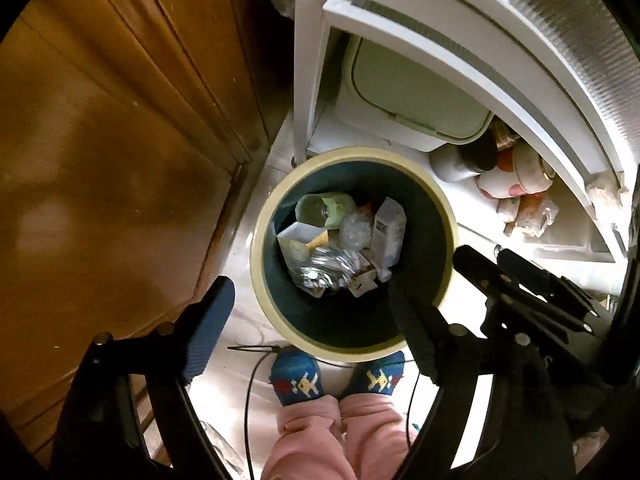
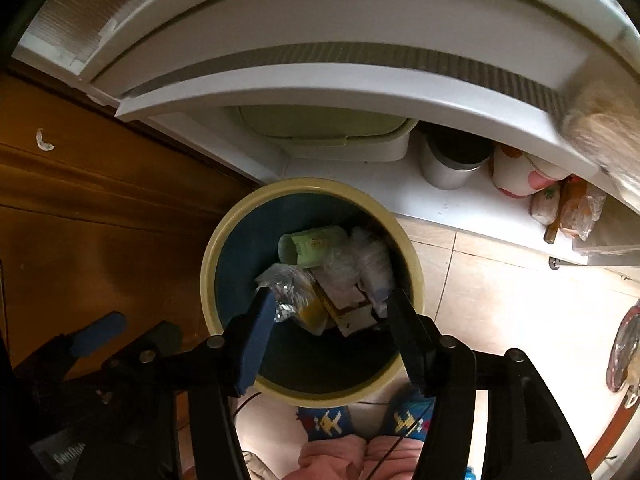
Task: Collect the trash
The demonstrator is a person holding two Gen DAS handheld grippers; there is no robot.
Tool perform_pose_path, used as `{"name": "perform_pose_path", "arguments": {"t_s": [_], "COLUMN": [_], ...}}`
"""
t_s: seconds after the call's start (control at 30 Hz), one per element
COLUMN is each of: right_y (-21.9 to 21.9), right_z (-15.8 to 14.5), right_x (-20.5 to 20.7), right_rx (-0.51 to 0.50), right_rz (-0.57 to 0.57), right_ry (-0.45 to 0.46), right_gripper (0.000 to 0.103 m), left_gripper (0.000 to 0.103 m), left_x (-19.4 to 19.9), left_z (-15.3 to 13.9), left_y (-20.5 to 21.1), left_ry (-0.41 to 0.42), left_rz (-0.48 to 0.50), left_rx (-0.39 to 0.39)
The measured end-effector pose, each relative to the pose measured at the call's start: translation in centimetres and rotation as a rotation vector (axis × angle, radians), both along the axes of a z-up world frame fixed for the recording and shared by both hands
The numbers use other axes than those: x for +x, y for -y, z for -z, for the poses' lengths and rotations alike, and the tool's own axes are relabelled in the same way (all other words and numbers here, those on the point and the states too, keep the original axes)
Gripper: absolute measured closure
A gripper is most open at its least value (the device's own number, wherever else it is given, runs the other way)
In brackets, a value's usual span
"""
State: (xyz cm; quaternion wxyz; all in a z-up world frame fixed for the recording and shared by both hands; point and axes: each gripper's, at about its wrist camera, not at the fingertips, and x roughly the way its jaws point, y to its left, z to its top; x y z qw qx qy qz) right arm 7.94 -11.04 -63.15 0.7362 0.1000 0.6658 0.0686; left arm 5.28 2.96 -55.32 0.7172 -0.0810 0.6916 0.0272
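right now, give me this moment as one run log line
left gripper: open, empty | right gripper: open, empty | both above trash bin | bin holds foil, cartons, plastic | bin on floor by wooden door

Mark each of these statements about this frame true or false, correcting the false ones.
1. The round bin is empty. False: it holds trash, including crumpled foil and a green cup.
2. Both grippers are open. True: the left gripper and right gripper hold nothing.
3. The bin stands on a shelf. False: it stands on the floor, near the person's patterned socks.
4. A metal canister sits on the white shelf's bottom board. True.
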Motion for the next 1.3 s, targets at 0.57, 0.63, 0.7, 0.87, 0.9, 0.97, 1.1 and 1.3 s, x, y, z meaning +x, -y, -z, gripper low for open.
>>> {"name": "perform_pose_path", "arguments": {"t_s": [0.57,0.63,0.7,0.87,0.9,0.97,1.1,1.3], "right_y": [1.2,1.4,1.6,2.2,2.3,2.5,3.0,3.6], "right_z": [-11.4,-12.9,-14.6,-18.8,-19.9,-21.8,-26.7,-34.3], "right_x": [-1.3,-1.6,-1.9,-2.9,-3.2,-3.8,-5.0,-6.9], "right_rx": [-0.031,-0.03,-0.026,-0.024,-0.02,-0.013,-0.001,0.017], "right_rz": [-0.025,-0.02,-0.014,-0.008,-0.005,0.002,0.004,0.002], "right_ry": [0.109,0.117,0.123,0.133,0.135,0.138,0.171,0.216], "right_gripper": [0.044,0.044,0.044,0.044,0.044,0.044,0.043,0.041], "left_gripper": [0.025,0.025,0.025,0.025,0.025,0.025,0.025,0.025], "left_x": [-0.3,-0.5,-0.7,-1.6,-1.8,-2.1,-3.2,-4.7], "left_z": [-11.3,-13.1,-14.8,-20.4,-21.5,-23.5,-29.2,-37.4], "left_y": [0.6,0.6,0.7,1.2,1.2,1.4,1.7,2.1], "left_ry": [0.08,0.091,0.101,0.136,0.143,0.153,0.188,0.247], "left_rz": [0.022,0.03,0.041,0.074,0.076,0.078,0.101,0.124], "left_rx": [-0.008,-0.013,-0.014,-0.013,-0.015,-0.019,-0.023,-0.023]}}
